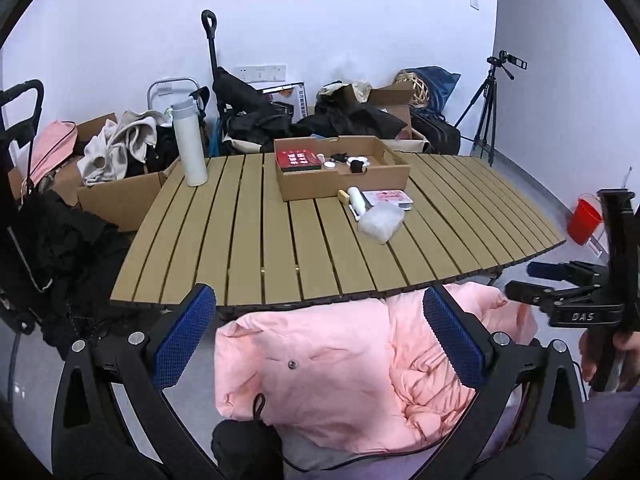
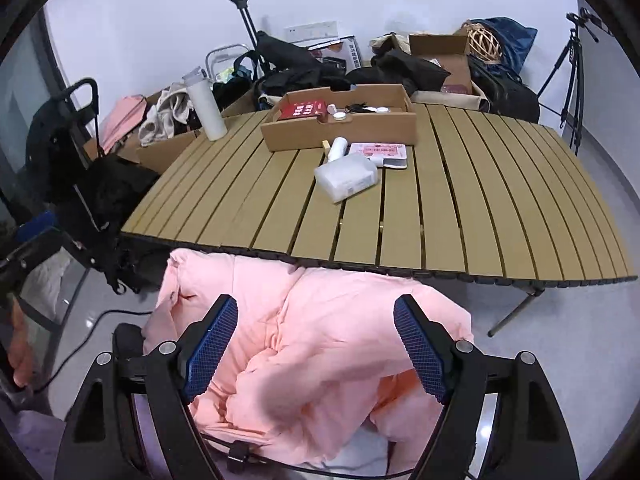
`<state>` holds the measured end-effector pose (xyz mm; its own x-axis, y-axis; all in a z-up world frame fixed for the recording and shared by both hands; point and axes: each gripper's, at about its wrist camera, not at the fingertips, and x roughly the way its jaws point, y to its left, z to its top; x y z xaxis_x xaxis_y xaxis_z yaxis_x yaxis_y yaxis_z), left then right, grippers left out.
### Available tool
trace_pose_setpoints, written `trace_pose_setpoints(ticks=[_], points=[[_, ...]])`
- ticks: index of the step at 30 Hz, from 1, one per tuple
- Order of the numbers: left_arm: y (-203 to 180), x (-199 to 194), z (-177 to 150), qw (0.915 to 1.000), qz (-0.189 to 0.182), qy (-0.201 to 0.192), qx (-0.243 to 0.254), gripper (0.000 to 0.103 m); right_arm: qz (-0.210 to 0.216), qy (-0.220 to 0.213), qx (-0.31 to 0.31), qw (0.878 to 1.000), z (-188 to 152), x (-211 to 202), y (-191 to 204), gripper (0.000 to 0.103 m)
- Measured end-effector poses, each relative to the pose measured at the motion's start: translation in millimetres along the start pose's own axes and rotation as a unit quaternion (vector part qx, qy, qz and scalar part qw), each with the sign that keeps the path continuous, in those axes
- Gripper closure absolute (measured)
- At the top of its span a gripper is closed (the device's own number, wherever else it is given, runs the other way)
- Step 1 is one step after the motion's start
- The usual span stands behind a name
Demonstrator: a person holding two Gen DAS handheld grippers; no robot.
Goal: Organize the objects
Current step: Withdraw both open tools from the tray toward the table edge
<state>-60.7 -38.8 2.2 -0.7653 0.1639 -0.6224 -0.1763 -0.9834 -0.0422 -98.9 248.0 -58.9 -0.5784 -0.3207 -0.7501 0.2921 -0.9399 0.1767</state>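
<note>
A shallow cardboard box (image 1: 344,184) (image 2: 340,130) stands at the back of the slatted table (image 1: 248,248) (image 2: 460,208); it holds a red booklet (image 1: 299,159) and small white and black items. In front of it lie a white roll (image 1: 357,199) (image 2: 338,148), a pink-and-white packet (image 1: 387,197) (image 2: 380,152) and a clear plastic bag (image 1: 380,222) (image 2: 347,178). My left gripper (image 1: 320,336) and right gripper (image 2: 316,344) are both open and empty, held before the table's near edge above a pink jacket (image 1: 340,372) (image 2: 320,320).
A white bottle (image 1: 190,140) (image 2: 206,106) stands at the table's back left. Boxes, clothes, bags and a trolley crowd the floor behind and left. A tripod (image 1: 486,108) (image 2: 568,76) and a red bucket (image 1: 584,220) stand at the right.
</note>
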Motion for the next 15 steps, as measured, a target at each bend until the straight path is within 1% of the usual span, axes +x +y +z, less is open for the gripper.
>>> trace_pose_setpoints(ticks=[2, 4, 6, 9, 10, 11, 13, 14, 15], points=[[0.6, 4.7, -1.0, 1.0000, 0.002, 0.005, 0.001, 0.000, 0.004, -0.004, -0.001, 1.000, -0.1, -1.4, -0.2, 0.019], [1.7, 17.7, 0.2, 0.9997, -0.011, 0.019, -0.010, 0.000, 0.010, -0.006, -0.005, 1.000, 1.0, 1.6, 0.3, 0.019], [-0.4, 31.2, 3.5, 0.9997, -0.006, 0.021, -0.013, 0.000, 0.015, -0.003, -0.009, 1.000, 3.8, 10.4, 1.5, 0.019], [-5.5, 63.1, 23.2, 0.9997, 0.017, 0.015, -0.008, 0.000, -0.006, -0.003, -0.031, 0.999, 19.5, 25.8, -3.6, 0.019], [-7.2, 74.3, 31.1, 0.9997, 0.014, 0.016, -0.012, 0.000, -0.013, -0.004, -0.038, 0.999, 28.3, 31.0, -6.9, 0.019], [-8.6, 86.9, 39.5, 0.9997, 0.001, 0.016, -0.019, 0.000, -0.017, -0.006, -0.042, 0.999, 41.0, 38.6, -12.8, 0.019], [-13.0, 121.0, 56.5, 0.9977, -0.043, 0.021, -0.048, 0.002, -0.018, -0.013, -0.030, 0.999, 63.1, 54.3, -27.6, 0.019], [-17.0, 136.9, 61.4, 0.9961, -0.056, 0.031, -0.060, 0.004, -0.016, -0.014, -0.013, 1.000, 80.1, 70.3, -40.9, 0.019], [-22.4, 159.5, 66.1, 0.9930, -0.078, 0.048, -0.074, 0.006, -0.006, -0.007, -0.006, 1.000, 90.5, 83.3, -48.3, 0.023]])
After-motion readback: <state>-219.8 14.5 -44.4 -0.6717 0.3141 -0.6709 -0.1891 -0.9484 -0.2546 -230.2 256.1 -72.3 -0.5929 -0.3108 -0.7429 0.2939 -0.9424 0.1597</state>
